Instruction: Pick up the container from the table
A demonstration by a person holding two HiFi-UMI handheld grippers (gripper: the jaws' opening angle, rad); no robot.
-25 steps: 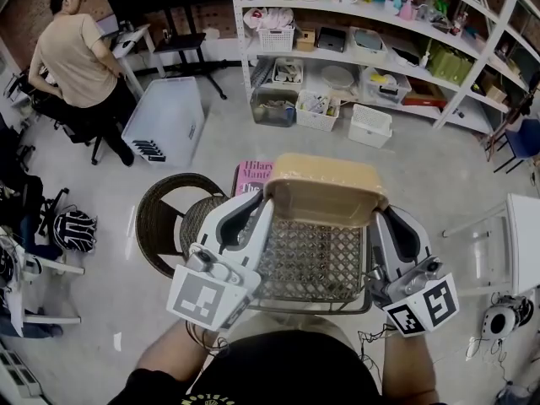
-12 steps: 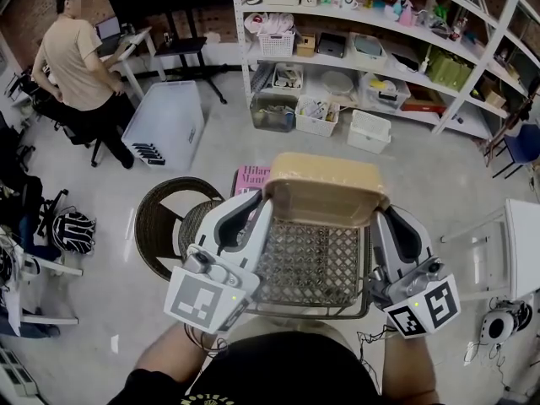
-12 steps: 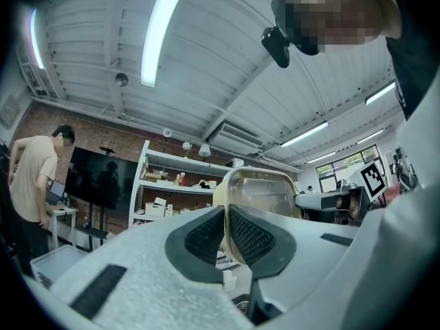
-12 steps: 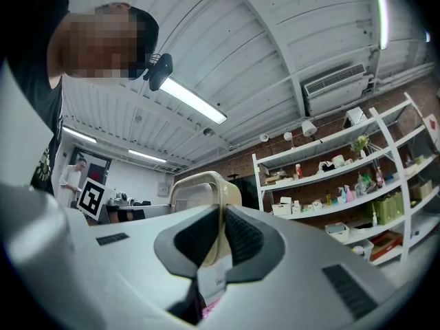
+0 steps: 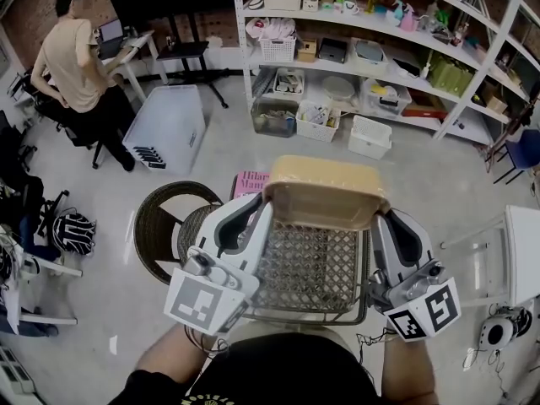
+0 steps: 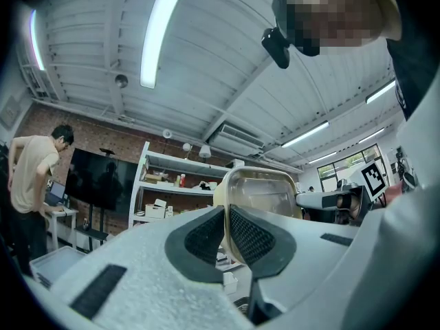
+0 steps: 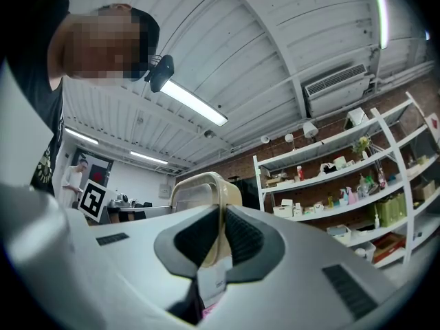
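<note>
The container (image 5: 325, 191) is a clear box with a tan lid, tipped up so the lid faces the head view, and it hangs above the wire-mesh table (image 5: 305, 314). My left gripper (image 5: 258, 216) is shut on its left rim. My right gripper (image 5: 379, 223) is shut on its right rim. In the left gripper view the container (image 6: 267, 195) rises edge-on from between the dark pads of the left gripper (image 6: 226, 220). The right gripper view shows the tan rim of the container (image 7: 201, 188) clamped in the right gripper (image 7: 221, 231).
A round wicker stool (image 5: 165, 219) and a pink book (image 5: 251, 181) lie on the floor left of the table. White shelves (image 5: 371, 24) with baskets fill the back. A white bin (image 5: 165, 125) and a person (image 5: 72, 57) at a desk are far left; a white table (image 5: 523, 251) is at right.
Both grippers keep their hold on the container. The floor and shelves have slid slightly in view, and more of the pink book shows beyond the lid.
</note>
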